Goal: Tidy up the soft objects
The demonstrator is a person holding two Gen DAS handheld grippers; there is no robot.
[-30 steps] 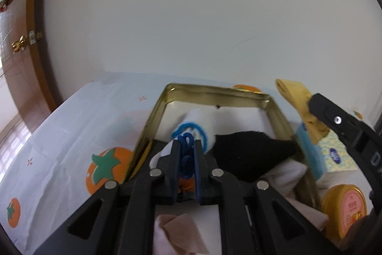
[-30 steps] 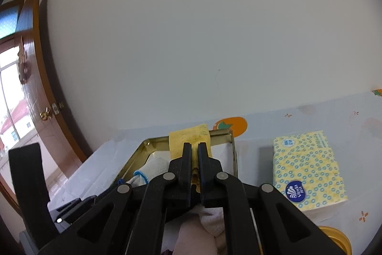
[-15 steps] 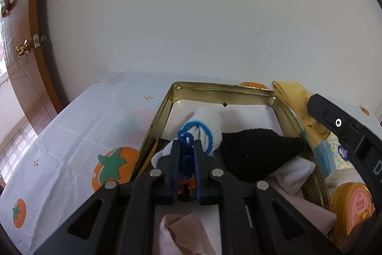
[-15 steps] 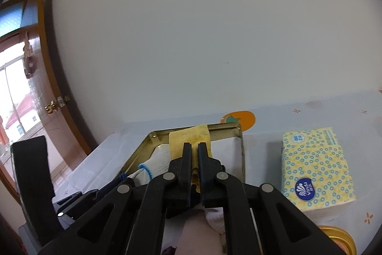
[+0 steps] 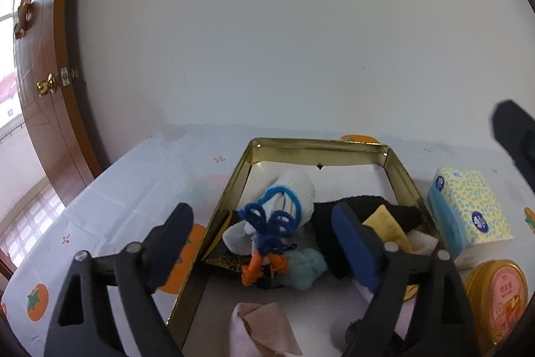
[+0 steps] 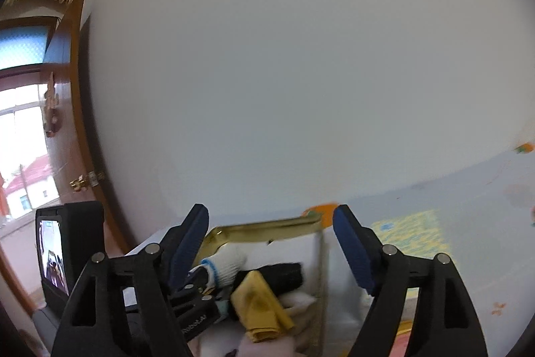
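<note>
A gold tin tray (image 5: 403, 176) holds the soft things: a white glove with a blue cuff (image 5: 294, 189), a blue yarn tangle (image 5: 267, 223), a black cloth (image 5: 354, 206), a yellow cloth (image 5: 384, 223) and a pink cloth (image 5: 264, 327). My left gripper (image 5: 262, 213) hovers over the near end of the tray, its jaws opening, with the yarn lying loose below them. My right gripper (image 6: 270, 216) is also opening with nothing between its pads. The yellow cloth (image 6: 260, 306) rests on the black cloth (image 6: 281, 276) below it.
A yellow-patterned tissue pack (image 5: 468, 216) and an orange-lidded jar (image 5: 498, 293) stand right of the tray. The tablecloth (image 5: 127, 196) carries orange fruit prints. A white wall rises close behind, and a brown door (image 5: 43, 89) is at the left.
Both grippers went from shut to open. The left let go of the blue yarn, the right dropped the yellow cloth into the tray. The right gripper swung sideways.
</note>
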